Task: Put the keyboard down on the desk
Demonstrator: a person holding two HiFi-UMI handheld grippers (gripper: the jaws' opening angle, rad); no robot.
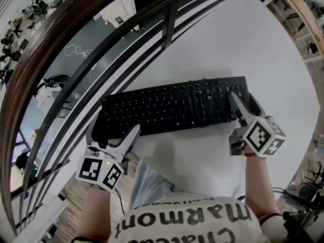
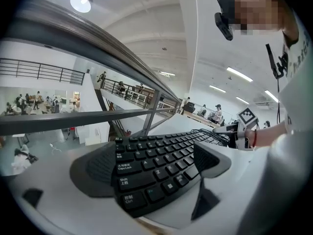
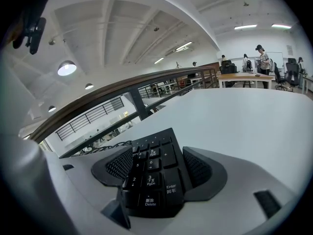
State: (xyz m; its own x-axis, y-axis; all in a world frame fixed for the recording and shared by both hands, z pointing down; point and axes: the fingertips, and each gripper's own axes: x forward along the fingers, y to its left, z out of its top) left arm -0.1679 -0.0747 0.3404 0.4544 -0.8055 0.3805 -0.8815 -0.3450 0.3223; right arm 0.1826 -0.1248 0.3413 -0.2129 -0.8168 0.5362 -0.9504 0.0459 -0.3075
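A black keyboard (image 1: pixel 172 108) lies crosswise over the white desk (image 1: pixel 228 44), held at both ends. My left gripper (image 1: pixel 114 130) is shut on its left end, and in the left gripper view the keyboard (image 2: pixel 156 165) sits between the two grey pads (image 2: pixel 95 170). My right gripper (image 1: pixel 245 108) is shut on the number-pad end (image 3: pixel 154 173), with pads (image 3: pixel 200 173) pressed against both long edges. A coiled black cable (image 1: pixel 202 97) rests on the keys near the right end. I cannot tell whether the keyboard's underside touches the desk.
A dark railing with a wooden handrail (image 1: pixel 101 49) runs along the desk's far-left edge, with an open hall below it. The person's shirt (image 1: pixel 187 216) fills the bottom of the head view. Shelving (image 1: pixel 304 14) stands at the far right.
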